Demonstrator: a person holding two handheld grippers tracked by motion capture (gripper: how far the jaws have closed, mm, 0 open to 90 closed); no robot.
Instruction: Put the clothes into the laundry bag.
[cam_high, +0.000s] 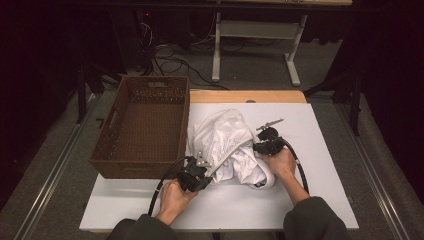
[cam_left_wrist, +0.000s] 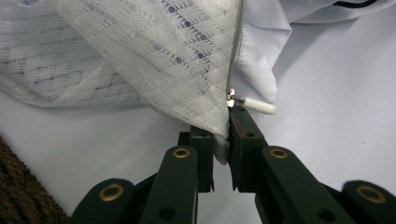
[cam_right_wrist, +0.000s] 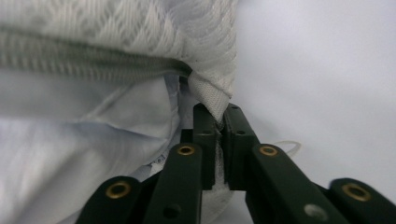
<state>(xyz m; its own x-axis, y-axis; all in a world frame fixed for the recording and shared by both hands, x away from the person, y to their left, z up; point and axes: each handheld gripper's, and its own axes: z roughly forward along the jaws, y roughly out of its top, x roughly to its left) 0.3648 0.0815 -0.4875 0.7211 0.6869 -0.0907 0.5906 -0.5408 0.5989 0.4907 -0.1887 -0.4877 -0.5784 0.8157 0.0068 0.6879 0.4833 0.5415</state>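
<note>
White mesh laundry bag (cam_high: 227, 145) lies mid-table on the white board (cam_high: 320, 130), just right of the wicker basket (cam_high: 142, 125). Left gripper (cam_high: 200, 165) is clamped on its near-left edge by the zip pull (cam_left_wrist: 254, 106); right gripper (cam_high: 260, 147) pinches the zip-end tab (cam_right_wrist: 210, 95) on the bag's right.

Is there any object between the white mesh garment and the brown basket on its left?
Nothing visible. The white mesh garment, pinched by the left gripper and the right gripper, lies right beside the brown basket; its near wall must be cleared.
</note>
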